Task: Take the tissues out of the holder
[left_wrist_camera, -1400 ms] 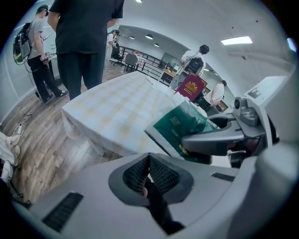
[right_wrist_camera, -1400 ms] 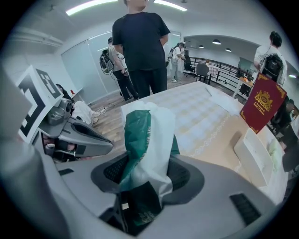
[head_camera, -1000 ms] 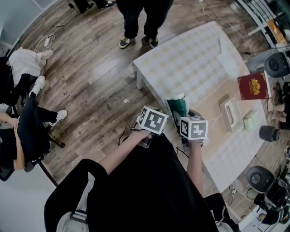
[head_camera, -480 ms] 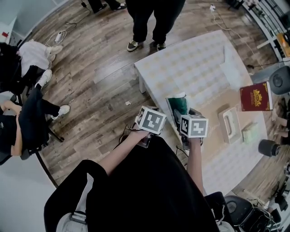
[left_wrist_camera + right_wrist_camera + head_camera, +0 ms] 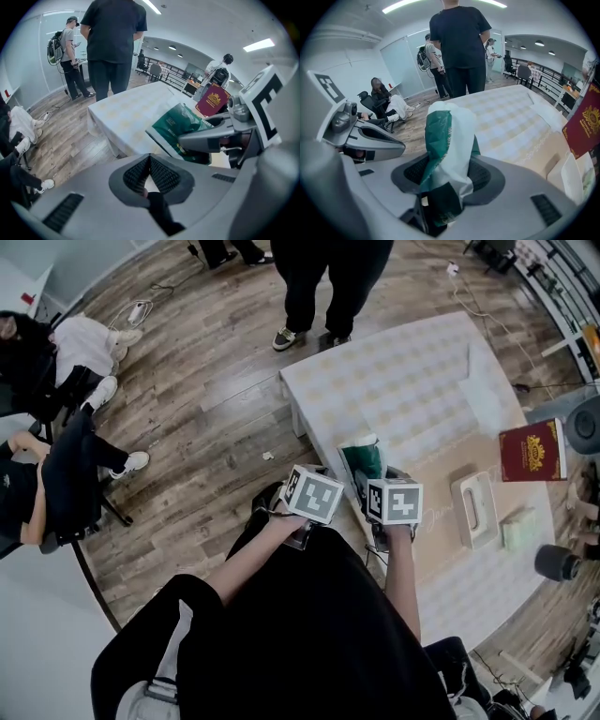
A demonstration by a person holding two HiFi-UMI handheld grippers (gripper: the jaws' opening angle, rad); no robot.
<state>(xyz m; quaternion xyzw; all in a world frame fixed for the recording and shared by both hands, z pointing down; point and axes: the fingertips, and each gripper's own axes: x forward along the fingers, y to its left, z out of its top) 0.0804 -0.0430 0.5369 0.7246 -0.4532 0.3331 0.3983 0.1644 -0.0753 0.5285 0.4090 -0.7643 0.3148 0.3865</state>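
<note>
Right gripper point(image 5: 449, 174) pinches the tissue pack point(image 5: 452, 129); left gripper point(image 5: 149, 169) closed, empty. Best lay it flat beside the holder point(image 5: 473, 510).

We see an open-plan office or lab space, wood-look floor point(image 5: 187, 446), glass partition walls point(image 5: 396, 58), ceiling strip lights point(image 5: 403, 5), railing point(image 5: 171, 75) at the far side, office chair point(image 5: 365, 99) by the wall, cables point(image 5: 139, 310) on the floor, a made bed point(image 5: 403, 381) mid-room, ppl point(image 5: 328, 277) standing about, one w/ backpack point(image 5: 55, 47).

Ahead of the right claw point(image 5: 447, 174) the table point(image 5: 403, 381) lies bare, wide open; a standing person point(image 5: 328, 277) blocks its far edge. Off to that claw's right, tissue holder point(image 5: 464, 512) and red book point(image 5: 532, 451) crowd in.
</note>
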